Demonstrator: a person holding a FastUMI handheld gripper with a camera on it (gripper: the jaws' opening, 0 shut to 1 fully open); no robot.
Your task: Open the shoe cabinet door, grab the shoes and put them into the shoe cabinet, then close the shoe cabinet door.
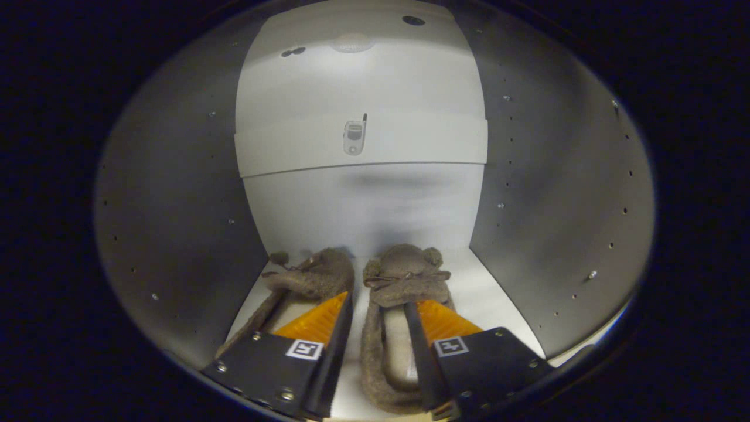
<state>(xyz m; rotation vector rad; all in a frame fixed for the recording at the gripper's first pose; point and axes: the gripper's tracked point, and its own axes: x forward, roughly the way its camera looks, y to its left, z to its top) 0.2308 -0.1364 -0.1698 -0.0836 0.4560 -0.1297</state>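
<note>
Tongs are seen reaching into the shoe cabinet, with the two fingers spread apart and nothing clamped between them. Between the fingers lies a strip of the pale cabinet floor and the inner edge of the right slipper. Two fuzzy brown slippers are set side by side on that floor, toes pointed toward the back wall. The left slipper is partly covered by the left finger, while the right finger lies over the opening of the right slipper; whether either finger touches the fur cannot be told. A small bow is seen on the toe of each slipper. Grey side walls dotted with small holes rise on both sides. On the back wall a horizontal ledge is crossed by a small phone-shaped sticker. A dark shadow is cast on the wall just below that ledge.
</note>
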